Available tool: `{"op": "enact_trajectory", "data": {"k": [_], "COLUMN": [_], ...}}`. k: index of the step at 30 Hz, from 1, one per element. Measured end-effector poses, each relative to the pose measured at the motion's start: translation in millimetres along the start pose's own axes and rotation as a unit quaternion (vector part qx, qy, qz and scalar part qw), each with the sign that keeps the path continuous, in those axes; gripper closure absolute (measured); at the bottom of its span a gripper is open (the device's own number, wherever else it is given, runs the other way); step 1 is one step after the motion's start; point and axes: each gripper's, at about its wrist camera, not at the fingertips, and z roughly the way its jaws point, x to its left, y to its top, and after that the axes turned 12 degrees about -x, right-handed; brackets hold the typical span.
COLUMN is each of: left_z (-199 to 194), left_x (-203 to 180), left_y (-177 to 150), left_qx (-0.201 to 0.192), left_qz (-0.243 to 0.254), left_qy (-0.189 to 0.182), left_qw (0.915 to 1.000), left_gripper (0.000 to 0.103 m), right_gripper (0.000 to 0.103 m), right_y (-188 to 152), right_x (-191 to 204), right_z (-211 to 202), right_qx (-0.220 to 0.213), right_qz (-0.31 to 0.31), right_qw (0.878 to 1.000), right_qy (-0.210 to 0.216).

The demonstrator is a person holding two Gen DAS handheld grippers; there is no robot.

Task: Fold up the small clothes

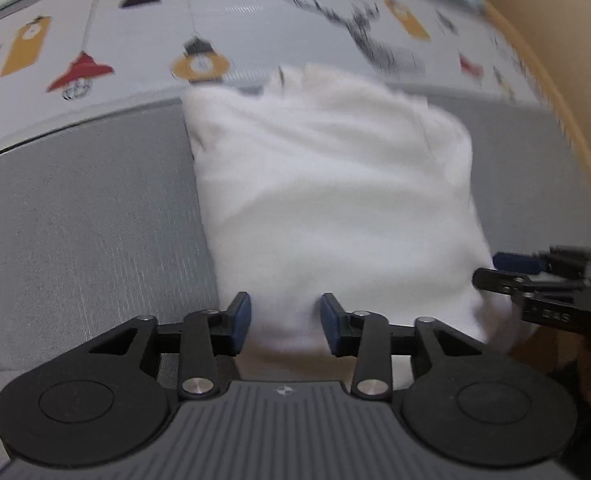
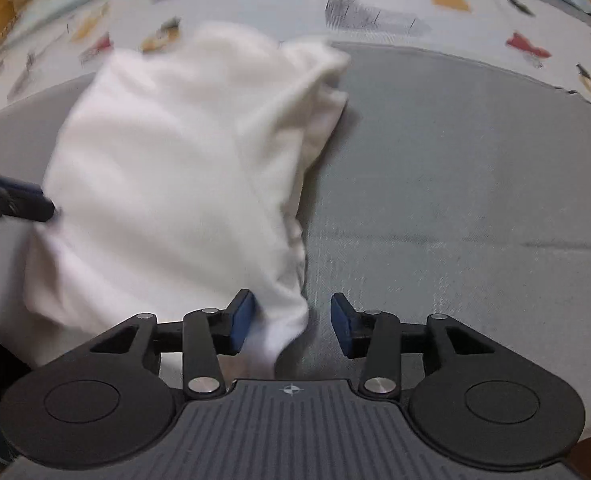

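Observation:
A white garment (image 1: 335,184), folded lengthwise into a long strip, lies on the grey mat (image 1: 83,216). It also shows in the right wrist view (image 2: 183,168). My left gripper (image 1: 285,320) is open, its blue pads on either side of the garment's near hem. My right gripper (image 2: 291,322) is open, with the garment's near right corner between its pads. The right gripper also shows at the right edge of the left wrist view (image 1: 491,270), touching the garment's right side. The left gripper's fingers (image 2: 27,196) show at the left edge of the right wrist view.
The grey mat (image 2: 455,200) lies on a pale cloth (image 1: 255,20) printed with lamps and drawings. A wooden edge (image 1: 567,80) runs along the far right. Bare grey mat extends to the left of the garment and to its right.

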Motion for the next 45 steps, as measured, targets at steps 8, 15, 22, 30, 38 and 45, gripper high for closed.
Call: {"op": "enact_trajectory", "data": {"k": [8,15,22,30,38,45], "left_z": [5.2,43.5,58.9,16.1,-24.0,12.0], "left_x": [35.1,59.0,52.9,51.5,111.7,121.5], "left_y": [7.9,-2.2,10.5,38.6,42.5,18.4], "left_qx": [-0.043,-0.014,-0.027,-0.145,-0.19,-0.06], "left_qz": [-0.119,-0.177,-0.153,-0.076,-0.14,-0.112], "left_qy": [0.01,-0.026,-0.028,0.008,0.019,0.025], "left_qw": [0.9919,0.9837,0.9874,0.9865,0.9715,0.9916], "left_gripper": [0.039,0.039,0.044,0.073,0.047,0.048], "right_gripper": [0.038,0.038,0.043,0.081,0.063,0.063], "right_y": [23.4,29.7,42.7,63.1,85.0,74.8], "right_x": [-29.9,-18.1,-18.0,3.0,41.9,55.9], "right_z": [-17.5,28.2,46.9,43.8,23.9,31.3], "right_qx": [-0.1,-0.034,-0.019,-0.081,-0.197,-0.132], "right_qz": [0.153,0.176,0.201,0.21,0.167,0.125], "right_qw": [0.983,0.984,0.979,0.972,0.966,0.982], "right_qy": [0.02,0.017,0.033,0.062,0.017,0.042]}}
